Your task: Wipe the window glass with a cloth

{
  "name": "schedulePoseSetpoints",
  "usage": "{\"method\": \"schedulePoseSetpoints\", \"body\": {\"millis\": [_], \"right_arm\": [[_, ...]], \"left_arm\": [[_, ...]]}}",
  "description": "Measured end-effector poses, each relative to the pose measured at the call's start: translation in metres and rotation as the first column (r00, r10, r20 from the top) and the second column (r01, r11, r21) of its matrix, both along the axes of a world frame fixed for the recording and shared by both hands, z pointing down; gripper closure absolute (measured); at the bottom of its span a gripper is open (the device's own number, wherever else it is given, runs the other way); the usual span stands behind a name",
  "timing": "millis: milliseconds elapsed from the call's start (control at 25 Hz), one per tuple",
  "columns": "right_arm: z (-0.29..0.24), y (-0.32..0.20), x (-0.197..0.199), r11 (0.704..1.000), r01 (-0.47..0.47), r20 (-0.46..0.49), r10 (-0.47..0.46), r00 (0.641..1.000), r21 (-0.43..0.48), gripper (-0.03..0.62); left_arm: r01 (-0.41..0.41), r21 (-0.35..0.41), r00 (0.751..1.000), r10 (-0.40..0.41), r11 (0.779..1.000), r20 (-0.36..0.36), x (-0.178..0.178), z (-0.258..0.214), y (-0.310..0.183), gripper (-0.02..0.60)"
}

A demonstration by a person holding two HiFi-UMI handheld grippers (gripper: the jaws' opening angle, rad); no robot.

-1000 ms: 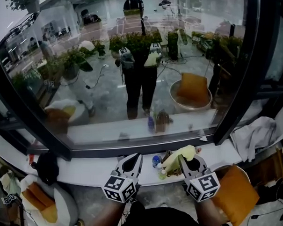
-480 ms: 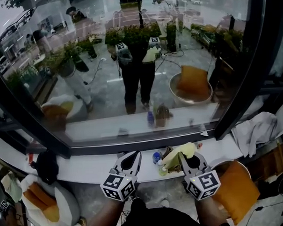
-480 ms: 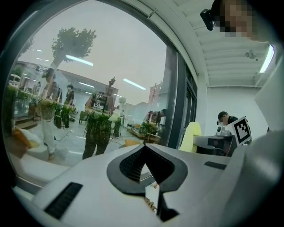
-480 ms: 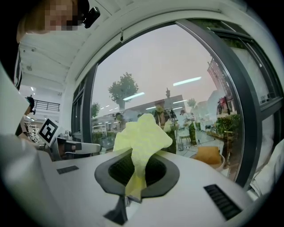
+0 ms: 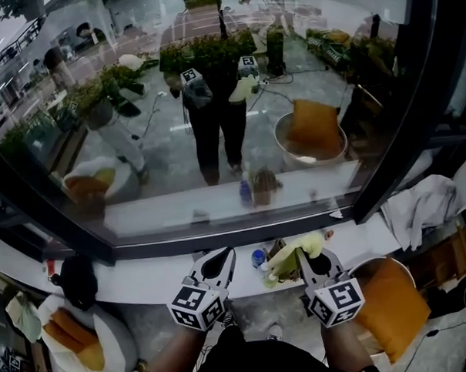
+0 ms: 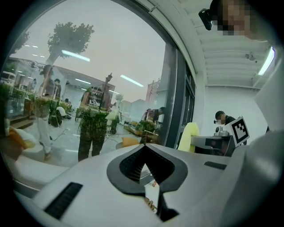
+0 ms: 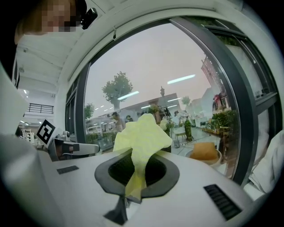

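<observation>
My right hand-held gripper (image 5: 303,257) is clamped on the one cloth (image 5: 291,256), a pale yellow, crumpled piece bunching up above the jaws. It is held low over the white sill (image 5: 137,279), near the window glass (image 5: 214,113). My left hand-held gripper (image 5: 218,259), the second of two, has its jaws pressed together on nothing.

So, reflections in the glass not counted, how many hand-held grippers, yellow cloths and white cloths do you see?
Hand-held grippers: 2 (left hand-held gripper, right hand-held gripper)
Yellow cloth: 1
White cloth: 1
Total: 4
</observation>
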State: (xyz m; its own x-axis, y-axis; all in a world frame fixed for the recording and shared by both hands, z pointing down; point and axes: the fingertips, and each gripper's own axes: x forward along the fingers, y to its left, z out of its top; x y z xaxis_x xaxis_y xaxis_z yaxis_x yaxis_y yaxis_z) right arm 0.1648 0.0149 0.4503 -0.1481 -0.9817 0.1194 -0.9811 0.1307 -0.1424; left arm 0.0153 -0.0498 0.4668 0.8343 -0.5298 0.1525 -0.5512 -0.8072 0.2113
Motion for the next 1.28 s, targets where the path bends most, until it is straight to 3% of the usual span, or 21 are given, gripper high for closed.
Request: {"method": "schedulePoseSetpoints", "body": {"millis": [1040,1280], "right_arm": [[-0.026,-0.11,-0.021,0.982,-0.187,-0.076,0.189,0.979,0.026,0.551],[-0.026,-0.124,-0.009,0.973,-0.23,-0.081,0.232,0.969,0.028,0.551]], "left_arm": [[-0.198,0.035,0.979,0.199,0.98,-0.037,-0.013,-0.008,-0.114,0.574],[-0.25,0.053,0.968,0.252,0.967,-0.023,-0.002,-0.011,-0.127,0.574]]}}
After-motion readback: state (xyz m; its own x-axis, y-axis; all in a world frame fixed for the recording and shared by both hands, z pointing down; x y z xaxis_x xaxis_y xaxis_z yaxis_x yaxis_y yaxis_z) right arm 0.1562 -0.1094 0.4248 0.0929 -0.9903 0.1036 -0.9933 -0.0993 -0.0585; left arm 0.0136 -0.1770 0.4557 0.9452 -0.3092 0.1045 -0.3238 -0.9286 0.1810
